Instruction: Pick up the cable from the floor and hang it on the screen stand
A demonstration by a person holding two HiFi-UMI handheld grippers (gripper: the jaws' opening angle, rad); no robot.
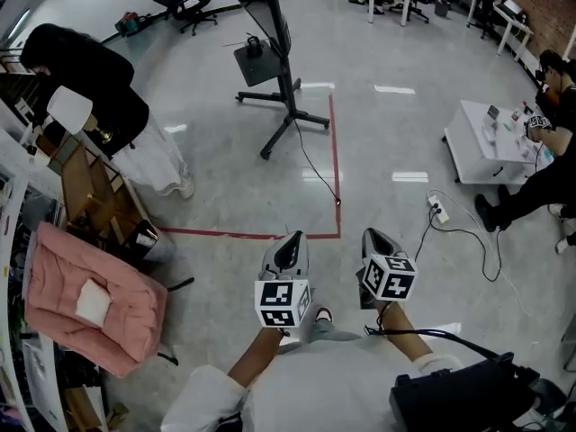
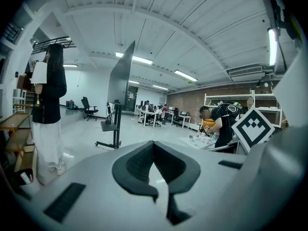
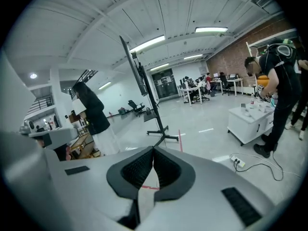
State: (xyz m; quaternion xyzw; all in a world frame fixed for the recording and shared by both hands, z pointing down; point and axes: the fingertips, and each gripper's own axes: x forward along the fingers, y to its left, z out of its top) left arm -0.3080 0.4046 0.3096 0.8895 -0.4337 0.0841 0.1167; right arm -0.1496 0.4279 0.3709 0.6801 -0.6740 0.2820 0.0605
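The screen stand (image 1: 286,79) rises at the top middle of the head view, with a small shelf on its post. A thin black cable (image 1: 317,169) runs from its base across the floor to the corner of the red tape. My left gripper (image 1: 291,239) and right gripper (image 1: 376,236) are held side by side well short of the cable, both shut with nothing between the pads. In the left gripper view the shut left gripper (image 2: 154,144) points toward the stand (image 2: 117,110). In the right gripper view the shut right gripper (image 3: 153,151) also faces the stand (image 3: 147,97).
A person in black with a white skirt (image 1: 108,106) stands at the left by wooden shelves. A pink chair (image 1: 90,300) is at the near left. A white table (image 1: 477,147) with a crouching person and a power strip (image 1: 438,210) lie to the right. Red tape (image 1: 335,151) marks the floor.
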